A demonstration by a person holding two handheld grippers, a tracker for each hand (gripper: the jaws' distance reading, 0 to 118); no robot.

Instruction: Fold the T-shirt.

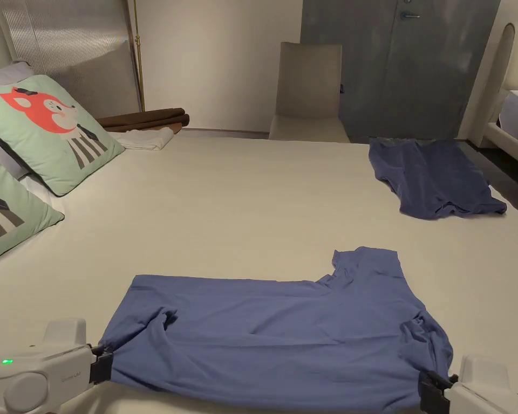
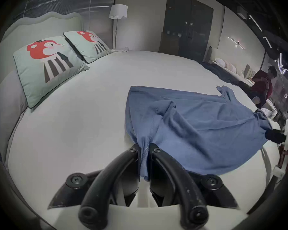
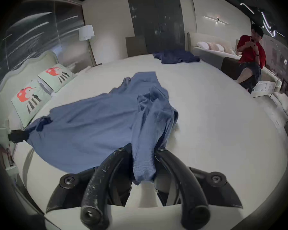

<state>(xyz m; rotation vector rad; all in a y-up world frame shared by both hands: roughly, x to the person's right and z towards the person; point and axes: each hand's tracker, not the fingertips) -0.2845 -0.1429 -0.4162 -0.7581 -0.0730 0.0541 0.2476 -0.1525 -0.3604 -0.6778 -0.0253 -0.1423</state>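
Note:
A blue T-shirt [image 1: 274,329] lies sideways across the near part of the white bed [image 1: 242,205], one sleeve pointing away from me. My left gripper [image 1: 104,364] is shut on the shirt's near left corner; in the left gripper view the T-shirt [image 2: 198,130] is pinched between the black jaws of that gripper [image 2: 144,148]. My right gripper [image 1: 430,385] is shut on the near right corner. In the right gripper view a bunched fold of the T-shirt [image 3: 90,129] hangs between the jaws of the right gripper [image 3: 142,149].
A second, darker blue garment [image 1: 433,178] lies crumpled at the bed's far right. Two green cushions [image 1: 53,129] lean at the left. Folded towels [image 1: 144,126] and a chair [image 1: 309,91] stand beyond the far edge. A person in red [image 3: 249,54] sits on another bed to the right.

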